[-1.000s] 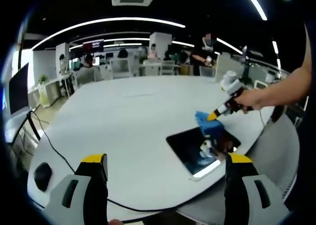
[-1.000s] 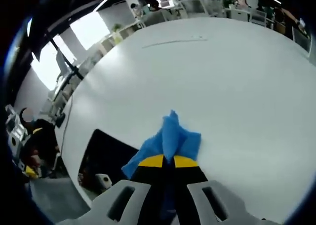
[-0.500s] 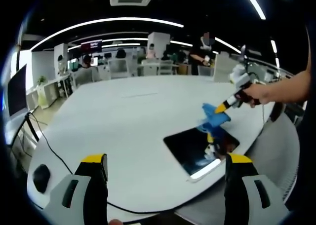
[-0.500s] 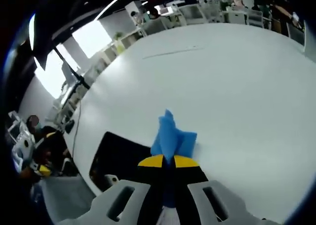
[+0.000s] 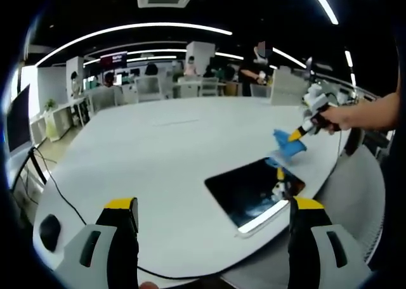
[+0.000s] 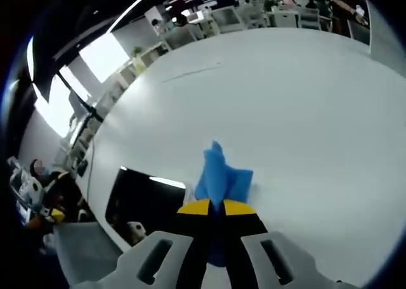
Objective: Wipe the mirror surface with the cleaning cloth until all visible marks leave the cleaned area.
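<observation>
I am holding a hand-held gripper in each hand over a wide, smooth white bench [image 5: 158,149] with a rounded near edge; a flat, dark, glossy rectangular mirror [image 5: 250,191] lies on the bench near that edge, on the right in the left gripper view, with a bright strip of ceiling light reflected along its near side; a thin black cable [image 5: 60,187] runs across the bench's left part.

My right hand-held gripper [image 6: 216,208] has grey plastic jaws with yellow tips pressed together, pinching a soft, crumpled blue cleaning cloth [image 6: 222,178] that bunches upward into a point just beyond the tips; in the left gripper view, my right hand [image 5: 336,118] holds this hand-held gripper with the cloth just past the mirror's far right corner; I cannot tell whether the cloth touches the glass; in the right gripper view, the mirror sits just left of the cloth.

My left hand-held gripper [image 5: 212,213] hangs above the bench's near edge with its yellow-tipped jaws spread wide, holding nothing, the mirror lying beyond and between them.

A second ago the cloth was on the mirror's far edge; it has since lifted away toward the far right.
</observation>
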Demonstrator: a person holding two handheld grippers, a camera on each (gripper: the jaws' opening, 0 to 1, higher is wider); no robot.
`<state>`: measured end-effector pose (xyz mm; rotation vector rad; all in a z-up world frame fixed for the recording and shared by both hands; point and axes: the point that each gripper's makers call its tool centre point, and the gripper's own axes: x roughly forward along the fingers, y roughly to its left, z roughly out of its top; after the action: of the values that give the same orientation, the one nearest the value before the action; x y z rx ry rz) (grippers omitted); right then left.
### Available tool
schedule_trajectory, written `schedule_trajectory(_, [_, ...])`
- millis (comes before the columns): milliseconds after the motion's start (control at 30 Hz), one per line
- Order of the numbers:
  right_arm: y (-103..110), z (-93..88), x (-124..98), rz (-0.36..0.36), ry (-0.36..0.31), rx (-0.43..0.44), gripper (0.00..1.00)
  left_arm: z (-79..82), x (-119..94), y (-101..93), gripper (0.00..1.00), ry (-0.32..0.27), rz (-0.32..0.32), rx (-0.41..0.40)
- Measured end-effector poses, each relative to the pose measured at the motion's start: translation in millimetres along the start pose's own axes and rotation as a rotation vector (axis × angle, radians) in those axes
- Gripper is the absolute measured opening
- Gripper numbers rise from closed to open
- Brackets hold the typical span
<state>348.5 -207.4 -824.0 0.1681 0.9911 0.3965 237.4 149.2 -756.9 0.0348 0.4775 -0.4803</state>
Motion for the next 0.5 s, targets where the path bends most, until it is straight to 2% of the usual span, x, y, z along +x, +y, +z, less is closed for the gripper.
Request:
schedule_trajectory(133, [-9.8,-9.7,8.8,-0.014,0.025,0.009,0.01,0.2,0.2,-0.2,1.00,0.000,0.003,0.000])
schedule_trajectory(300, [-15.1,-30.7,20.9,-0.029,0.063,-0.003,0.01,-1.0,0.1,-4.3,1.00,0.002,0.006,0.002])
schedule_trajectory(433, [-18.5,-46.5,30.4,-0.049,0.096,-0.043,0.02,-1.6,-0.8,-7.3,1.00,0.004,0.009,0.002])
schedule_trajectory(467, [-18.8,-46.0,32.0,-0.046,0.073,-0.085,0.01,-2.0,-1.0,-8.5,1.00,0.004,0.010,0.002])
schedule_trajectory(500, [-16.5,-44.4,32.5,-0.042,0.060,-0.082,0.01,-2.3,-1.0,-9.3,1.00,0.006,0.010,0.002])
